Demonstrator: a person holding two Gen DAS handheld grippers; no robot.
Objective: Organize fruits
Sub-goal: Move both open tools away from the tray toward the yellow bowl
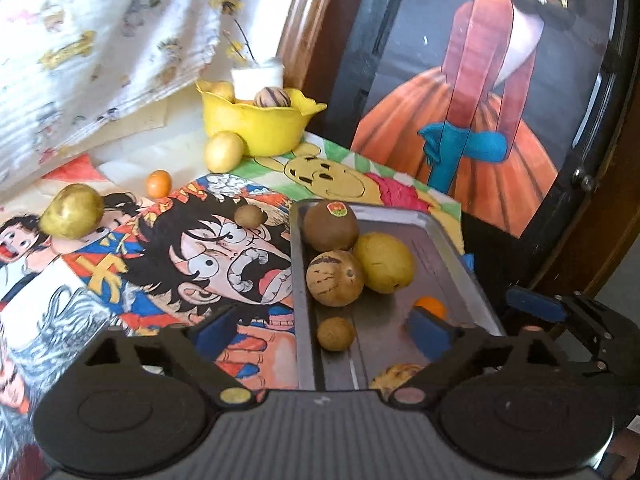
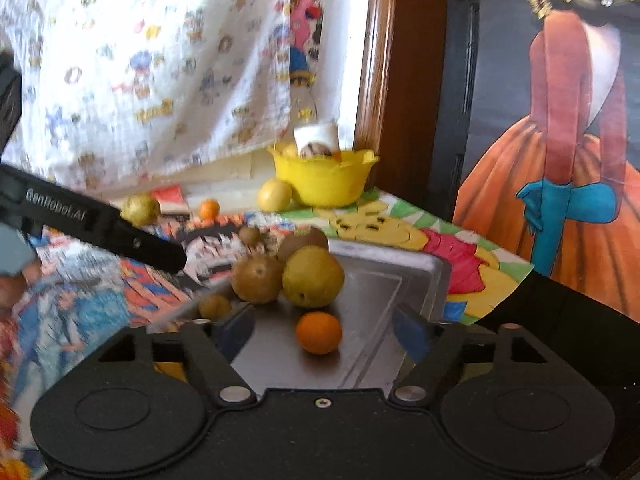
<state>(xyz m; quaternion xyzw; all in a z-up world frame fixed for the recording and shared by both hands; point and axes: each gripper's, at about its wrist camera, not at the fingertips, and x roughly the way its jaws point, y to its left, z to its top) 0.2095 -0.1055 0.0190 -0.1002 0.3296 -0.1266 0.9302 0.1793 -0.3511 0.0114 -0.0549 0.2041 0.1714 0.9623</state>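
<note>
Both claws stand wide apart and hold nothing. The left claw hovers over the metal tray, with a small brown fruit between its pads. The right claw frames a small orange lying in the tray. Beyond the tray sits a yellow bowl, a pale round fruit just beside it.
</note>
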